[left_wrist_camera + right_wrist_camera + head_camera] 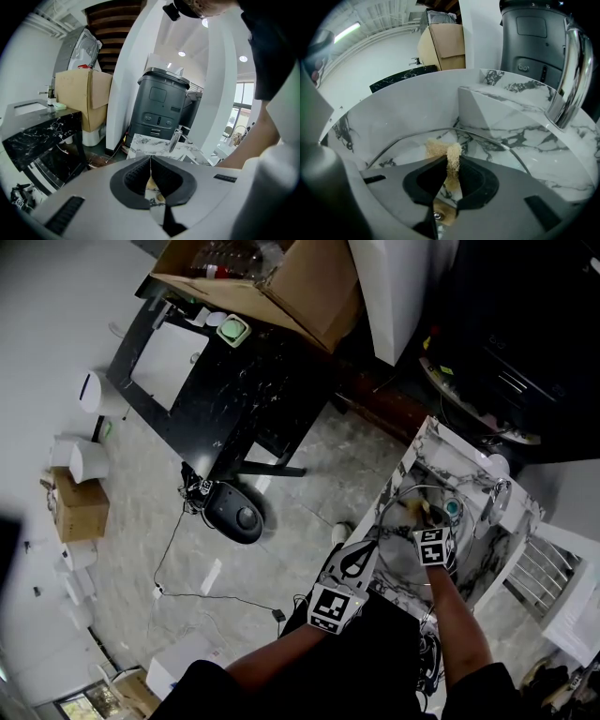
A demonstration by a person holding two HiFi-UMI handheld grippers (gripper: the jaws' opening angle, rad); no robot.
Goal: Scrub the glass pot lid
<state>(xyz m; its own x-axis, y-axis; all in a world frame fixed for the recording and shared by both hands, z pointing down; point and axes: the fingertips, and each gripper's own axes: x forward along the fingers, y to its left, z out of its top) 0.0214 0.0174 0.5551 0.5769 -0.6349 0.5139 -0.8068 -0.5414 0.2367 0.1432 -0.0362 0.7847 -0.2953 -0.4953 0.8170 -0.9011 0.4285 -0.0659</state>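
Nearest my head camera is the left gripper (pixel 361 559), down at 5 o'clock. In its own view (pixel 150 161) the jaws are drawn in to a slit, with a thin bright edge running between the pads. I take that edge for the rim of the glass pot lid (pixel 401 501), pinched to steady it, though I can't be sure.

The right gripper (pixel 424 514) sits just past it at 4 o'clock, and its own view is plain (pixel 449 165). Its jaws are clamped on a tan fibrous scrubber (pixel 450 152) that pokes out beyond the tips and lies against the lid (pixel 483 147). The lid leans inside the marble sink (pixel 441 451), its metal rim arching across the right gripper view from 9 to 3 o'clock.

I judge the scrubbing step is in hand. The next move calls for firm, sweeping strokes over the glass while the left side holds the rim from sliding. The grip on the scrubber is narrow, so heavy pressure could pull it out.

The faucet (pixel 569 79) rises at 2 o'clock of the right gripper and limits wide strokes that way. A small teal object (pixel 453 509) lies in the sink at 3 o'clock of the scrubber.

Well apart, at 11 o'clock, are a black marble table (pixel 216 381) and a cardboard box (pixel 272 277). Cables and a round black device (pixel 234 512) lie on the floor. None of these are in the way.
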